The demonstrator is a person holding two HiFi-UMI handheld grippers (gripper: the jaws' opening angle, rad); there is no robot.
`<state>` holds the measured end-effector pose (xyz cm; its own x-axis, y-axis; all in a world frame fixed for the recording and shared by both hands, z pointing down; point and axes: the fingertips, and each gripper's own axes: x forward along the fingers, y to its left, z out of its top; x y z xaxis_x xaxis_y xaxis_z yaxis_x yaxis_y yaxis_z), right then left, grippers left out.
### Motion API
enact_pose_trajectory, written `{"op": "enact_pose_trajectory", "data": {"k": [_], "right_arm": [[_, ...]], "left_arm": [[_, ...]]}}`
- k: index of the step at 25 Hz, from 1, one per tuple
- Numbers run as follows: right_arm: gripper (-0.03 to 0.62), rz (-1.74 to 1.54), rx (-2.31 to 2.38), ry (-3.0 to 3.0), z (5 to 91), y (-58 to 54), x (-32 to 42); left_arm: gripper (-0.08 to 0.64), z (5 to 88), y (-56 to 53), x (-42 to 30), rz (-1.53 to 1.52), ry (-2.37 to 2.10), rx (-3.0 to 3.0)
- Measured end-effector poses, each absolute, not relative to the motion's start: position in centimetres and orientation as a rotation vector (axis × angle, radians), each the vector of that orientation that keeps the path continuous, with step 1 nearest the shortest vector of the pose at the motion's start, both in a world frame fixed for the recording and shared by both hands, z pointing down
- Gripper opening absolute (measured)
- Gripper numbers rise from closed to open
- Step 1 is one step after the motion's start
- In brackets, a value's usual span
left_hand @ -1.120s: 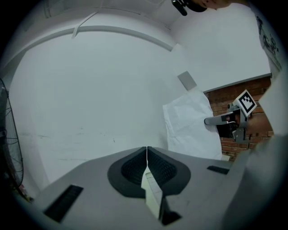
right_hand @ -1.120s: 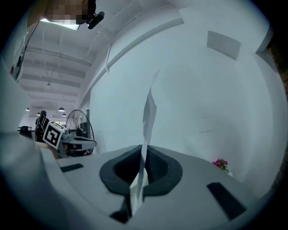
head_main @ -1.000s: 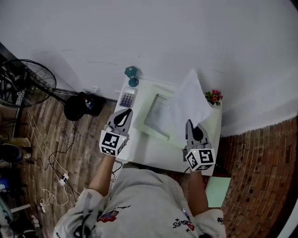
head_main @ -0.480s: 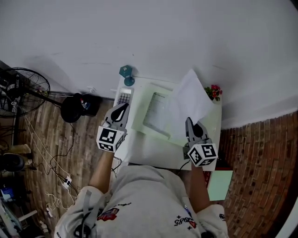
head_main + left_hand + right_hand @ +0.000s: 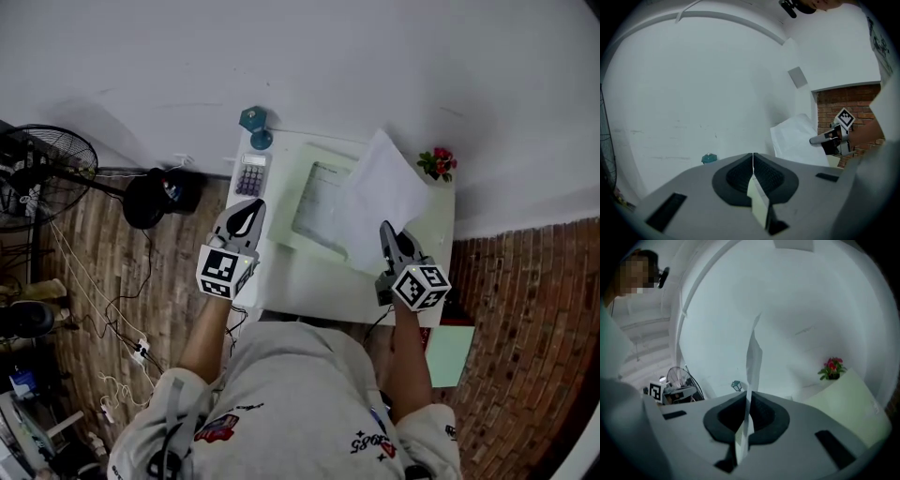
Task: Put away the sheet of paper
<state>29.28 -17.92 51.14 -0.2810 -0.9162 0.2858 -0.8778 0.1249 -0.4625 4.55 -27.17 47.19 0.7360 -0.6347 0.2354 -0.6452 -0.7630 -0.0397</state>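
Note:
The white sheet of paper (image 5: 386, 192) stands up at a tilt over the right half of the white desk (image 5: 309, 302). My right gripper (image 5: 386, 231) is shut on its near edge. In the right gripper view the sheet (image 5: 753, 352) rises edge-on from between the closed jaws of the right gripper (image 5: 749, 401). My left gripper (image 5: 249, 208) hovers over the desk's left side next to a calculator (image 5: 251, 174). Its jaws are shut in the left gripper view (image 5: 753, 161), with nothing I can name between them. That view also shows the sheet (image 5: 797, 140) and the right gripper (image 5: 820, 139).
A pale green mat (image 5: 291, 183) carries an open folder with a printed page (image 5: 321, 208). A teal object (image 5: 253, 122) and a small pot of red flowers (image 5: 439, 162) stand at the desk's back by the white wall. A fan (image 5: 42, 173), cables and a dark bag (image 5: 155, 199) are on the floor at left.
The right gripper has come down and rolled, bringing the sheet lower over the desk. The left gripper has sunk a little beside the calculator.

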Motion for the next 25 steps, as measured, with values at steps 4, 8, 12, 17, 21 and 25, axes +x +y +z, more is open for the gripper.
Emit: {"op": "enact_pose_trajectory", "data": {"k": [4,8,12,17,21,25], "right_arm": [[0.008,-1.244,-1.807,2.12,58.0,-17.8,31.9],[0.008,-1.438,-1.884,2.128,61.9,-17.0,33.0],[0.008,-1.591,-1.896,2.142,64.3,-16.6,33.5],[0.008,-1.676,-1.847,2.146,66.0,-16.9,33.7],[0.008,-1.568,-1.7,2.345,65.9,-17.0,32.6],[0.008,-1.514,-1.49,2.407,65.0,-17.1,31.0]], "left_arm": [[0.023,48.0,-26.5,4.1,0.4,-1.063,2.858],[0.023,48.2,-26.3,3.5,0.397,-1.079,2.857],[0.023,48.9,-26.0,2.7,0.434,-1.092,2.822],[0.023,49.4,-25.8,2.5,0.441,-1.107,2.823],[0.023,49.7,-25.7,2.3,0.453,-1.118,2.811],[0.023,50.0,-25.8,1.9,0.468,-1.136,2.796]]}}
